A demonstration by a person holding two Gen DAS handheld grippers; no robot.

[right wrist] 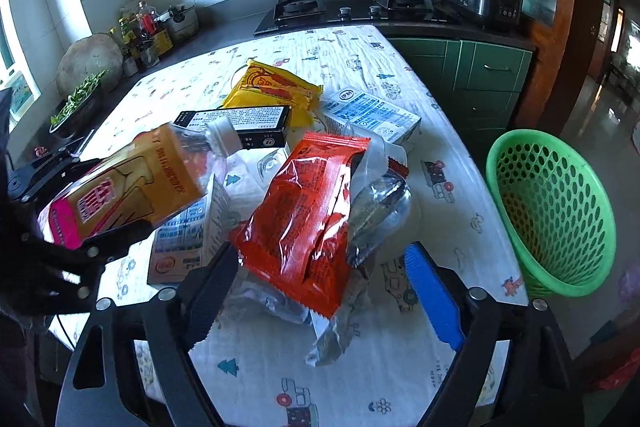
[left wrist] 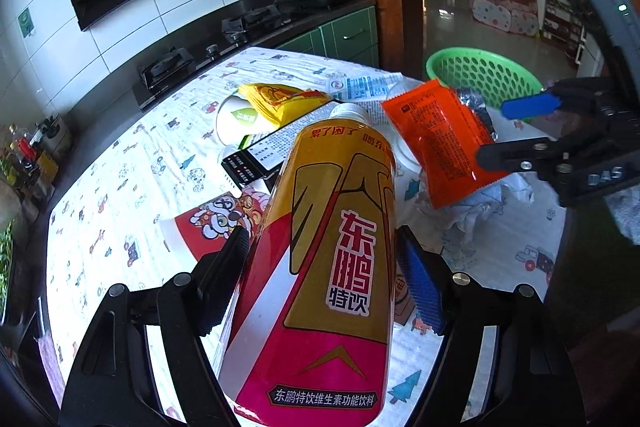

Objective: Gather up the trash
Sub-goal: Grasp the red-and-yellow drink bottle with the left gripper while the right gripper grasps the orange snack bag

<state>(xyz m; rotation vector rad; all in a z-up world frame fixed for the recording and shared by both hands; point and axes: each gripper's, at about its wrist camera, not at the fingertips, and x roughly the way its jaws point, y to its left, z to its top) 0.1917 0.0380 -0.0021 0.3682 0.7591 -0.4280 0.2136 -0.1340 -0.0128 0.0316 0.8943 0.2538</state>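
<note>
left gripper [left wrist: 320,267] clamps energy-drink bottle [left wrist: 332,247] mid-frame, lifted; right gripper [right wrist: 320,291], wide apart, cannot tell if holding orange snack packet [right wrist: 308,227]; green basket [right wrist: 552,211] right.

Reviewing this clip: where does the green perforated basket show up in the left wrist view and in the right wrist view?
Left wrist view: the green basket sits upper right, past the table's far edge, behind the orange snack packet.
Right wrist view: the green basket is at the right edge, beside the table and below its top.
Shared landmark: the yellow snack packet lying on the patterned tablecloth.
</note>
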